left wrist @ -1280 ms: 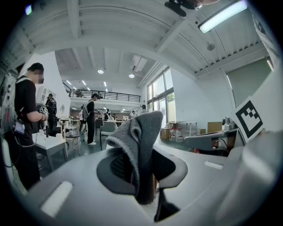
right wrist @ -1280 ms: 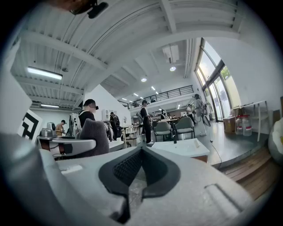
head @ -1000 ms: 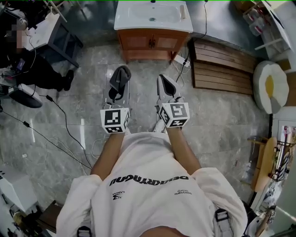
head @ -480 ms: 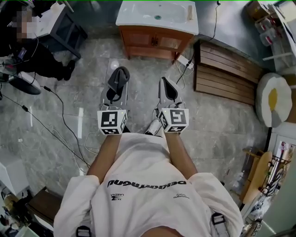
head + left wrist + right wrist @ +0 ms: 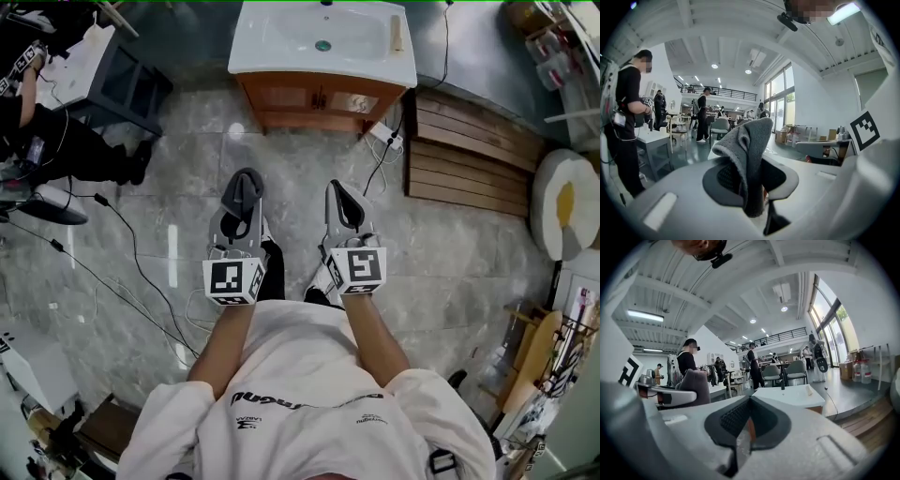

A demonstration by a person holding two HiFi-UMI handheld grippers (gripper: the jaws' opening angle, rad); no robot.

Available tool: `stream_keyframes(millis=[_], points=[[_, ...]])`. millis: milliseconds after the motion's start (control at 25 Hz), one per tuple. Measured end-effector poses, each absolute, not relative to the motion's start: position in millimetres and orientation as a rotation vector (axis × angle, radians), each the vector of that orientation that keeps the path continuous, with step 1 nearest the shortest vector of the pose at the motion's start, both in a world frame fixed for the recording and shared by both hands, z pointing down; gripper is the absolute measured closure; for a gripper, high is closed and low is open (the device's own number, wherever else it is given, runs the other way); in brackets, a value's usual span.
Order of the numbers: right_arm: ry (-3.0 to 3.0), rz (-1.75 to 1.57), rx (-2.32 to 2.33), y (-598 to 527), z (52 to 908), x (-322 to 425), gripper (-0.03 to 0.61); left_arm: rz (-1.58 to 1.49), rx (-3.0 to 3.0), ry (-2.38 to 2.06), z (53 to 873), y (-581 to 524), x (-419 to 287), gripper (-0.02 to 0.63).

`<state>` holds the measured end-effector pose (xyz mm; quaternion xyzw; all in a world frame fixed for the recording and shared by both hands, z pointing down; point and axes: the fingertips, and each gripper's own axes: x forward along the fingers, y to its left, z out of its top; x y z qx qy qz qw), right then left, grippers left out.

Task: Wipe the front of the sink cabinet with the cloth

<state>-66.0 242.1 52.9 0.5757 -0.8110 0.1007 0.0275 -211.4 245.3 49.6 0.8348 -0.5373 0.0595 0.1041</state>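
The sink cabinet stands at the top of the head view, a white basin [image 5: 281, 42] on a brown wooden front [image 5: 319, 98] with two doors. A grey cloth [image 5: 244, 190] hangs pinched in my left gripper [image 5: 246, 183], well short of the cabinet over the floor. In the left gripper view the cloth [image 5: 750, 140] sticks up between the closed jaws of that gripper [image 5: 751, 185]. My right gripper [image 5: 343, 194] is beside it, shut and empty. The right gripper view shows its jaws [image 5: 749, 420] closed, the basin [image 5: 790, 396] ahead, and the cloth [image 5: 693, 385] at left.
A slatted wooden platform [image 5: 478, 141] lies right of the cabinet, with a power strip [image 5: 387, 138] and cable by its corner. A dark table [image 5: 122, 84] and a seated person [image 5: 56, 141] are at left. Cables [image 5: 112, 272] cross the grey floor. A round white cushion [image 5: 562, 202] sits at right.
The head view has shifted, so both grippers sit a little lower in it. A dark trouser leg now shows between them. The grips are unchanged.
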Motion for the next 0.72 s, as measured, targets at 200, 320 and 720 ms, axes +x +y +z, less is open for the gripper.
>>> stream_keyframes(millis=[200,320,720], points=[[-2.500,0.291,1.845,167.1,55.0,-94.0,0.581,0.170,2.524,-1.527,53.7,162.0,-228.6,0.537],[-2.463,0.295,1.894,125.4,60.3,-108.4,0.581,0.173,2.541,-1.486,59.7,120.1,-241.4,0.535],[-2.388,0.365,1.964,46.9,112.0,-117.7,0.581,0.203,2.506,-1.392,124.0,46.3,-250.0,0.537]])
